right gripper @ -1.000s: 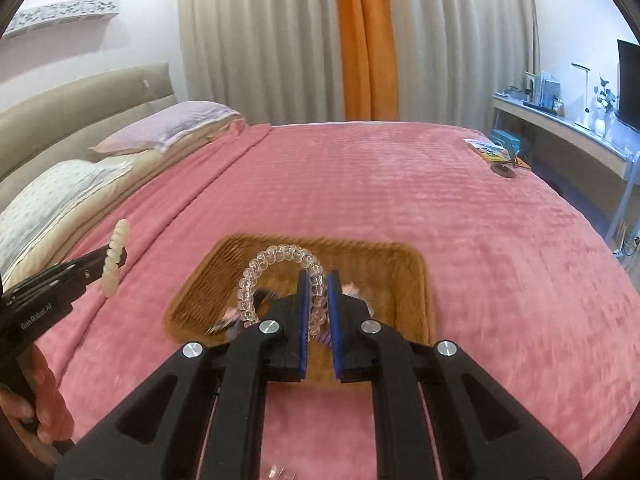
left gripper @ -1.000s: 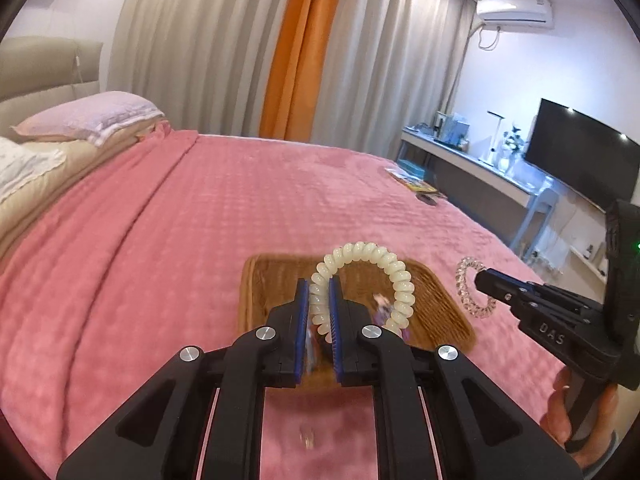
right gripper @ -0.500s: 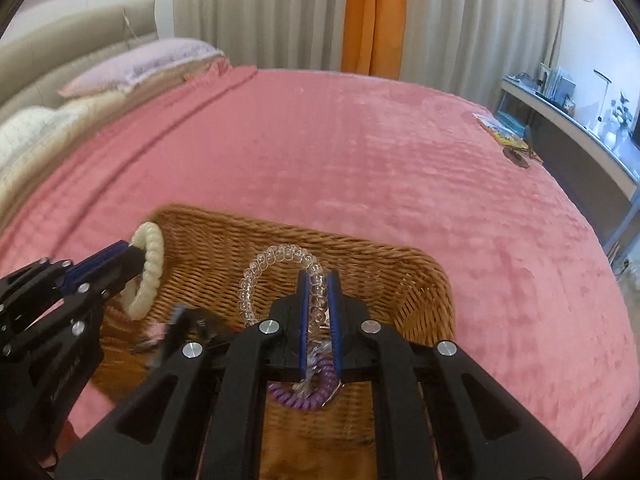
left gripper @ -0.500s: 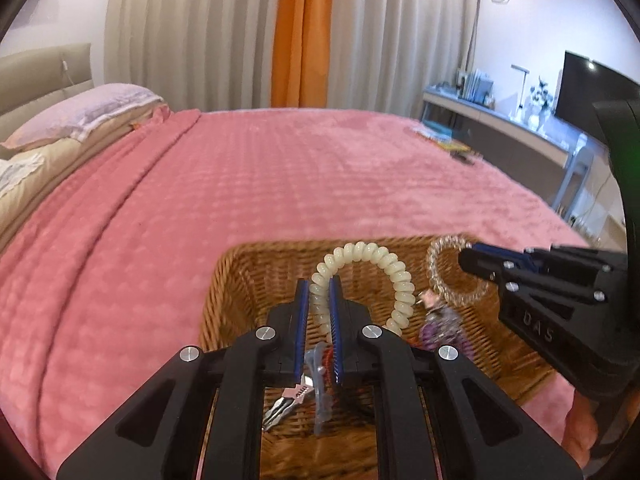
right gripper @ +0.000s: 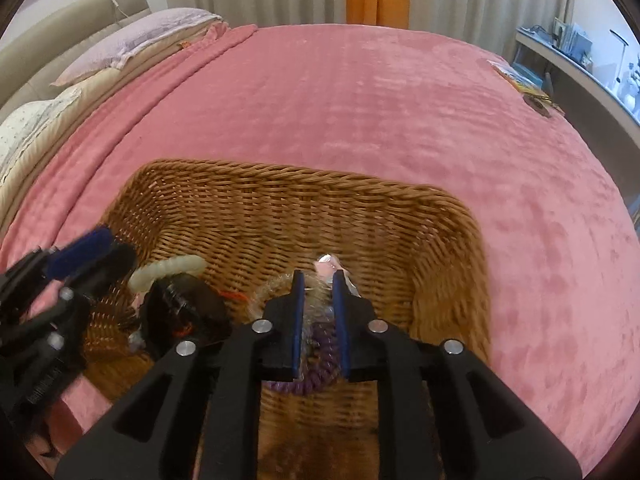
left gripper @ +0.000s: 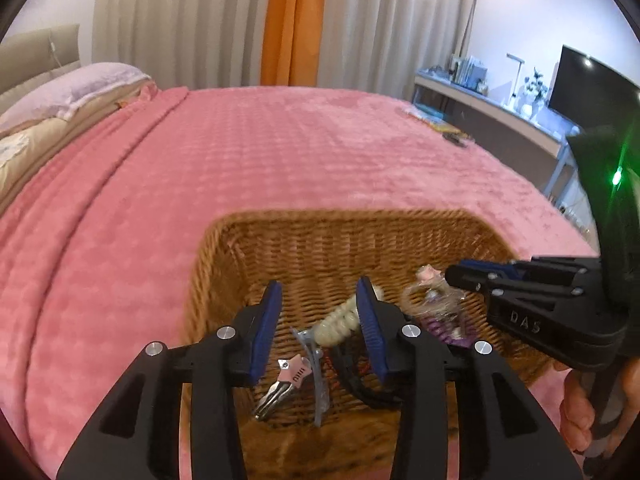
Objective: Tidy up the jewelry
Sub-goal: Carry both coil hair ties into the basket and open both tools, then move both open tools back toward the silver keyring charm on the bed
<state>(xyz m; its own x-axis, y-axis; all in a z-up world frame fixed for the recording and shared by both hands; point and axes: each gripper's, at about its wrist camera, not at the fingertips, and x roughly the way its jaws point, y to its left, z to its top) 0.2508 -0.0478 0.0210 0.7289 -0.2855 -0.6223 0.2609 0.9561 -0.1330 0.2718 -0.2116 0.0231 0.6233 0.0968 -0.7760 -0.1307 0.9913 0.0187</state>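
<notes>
Cream-white spiral coil bracelet (left gripper: pixel 340 322) lies in the rectangular woven wicker basket (left gripper: pixel 332 236), leaning beside the right blue pad of the left gripper (left gripper: pixel 318 294); that gripper's jaws are opening and stand well apart, the coil loose between them and not pinched. From the right wrist view the same cream coil (right gripper: pixel 168 274) rests near the basket's left wall (right gripper: pixel 132 200). Clear beaded spiral bracelet (left gripper: pixel 430 302) sits further right in the basket, blurred, over a purple spiral coil (left gripper: pixel 444 326). Right gripper (right gripper: pixel 316 276) points down into the basket with its jaws opening, a narrow gap between the blue pads; the clear bracelet (right gripper: pixel 276 288) shows in that gap, but whether the pads touch it cannot be told (motion blur). Purple coil (right gripper: pixel 316 360) lies just under the right gripper's fingers. Also in the basket: a silver and pink hair clip (left gripper: pixel 282 384), a translucent clip (left gripper: pixel 316 364), a black cord-like piece (left gripper: pixel 360 384), a small pale pink trinket (right gripper: pixel 328 264). Basket rests on a pink textured bedspread (left gripper: pixel 240 160). Lilac pillow (left gripper: pixel 76 84) at the head end, grey curtains with an orange panel (left gripper: pixel 296 20) behind, a dark television (left gripper: pixel 588 88) over a desk at right. A hand (left gripper: pixel 588 412) grips the right gripper's handle.
</notes>
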